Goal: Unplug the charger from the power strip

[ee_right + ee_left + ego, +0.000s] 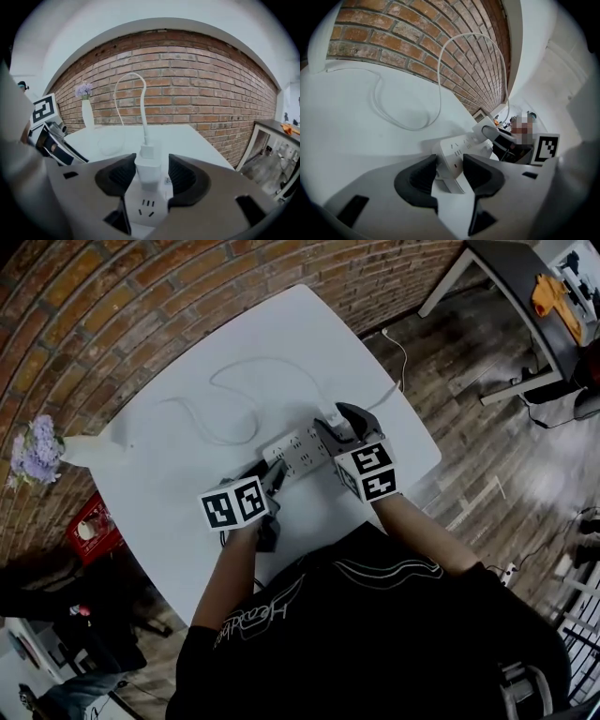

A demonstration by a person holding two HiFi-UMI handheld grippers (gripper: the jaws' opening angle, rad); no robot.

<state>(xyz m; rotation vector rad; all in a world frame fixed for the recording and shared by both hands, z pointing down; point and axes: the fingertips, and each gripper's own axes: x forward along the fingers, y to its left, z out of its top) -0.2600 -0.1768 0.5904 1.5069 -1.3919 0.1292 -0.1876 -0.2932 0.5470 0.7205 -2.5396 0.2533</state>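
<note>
Left gripper [449, 167] pinches one end of the power strip [453, 151] near the front edge of the tabletop [281, 334]. Right gripper [148, 176] has its jaws spread around the charger [147, 165] (still plugged in), toward the right edge.

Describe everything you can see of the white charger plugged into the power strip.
The charger is a small white block, plastic by its look, standing upright in a socket of the white power strip on the white table. A white cable leaves its top through a plug and arches upward. It sits between the open jaws of the right gripper: one pad looks against it, the other shows a gap.
</note>
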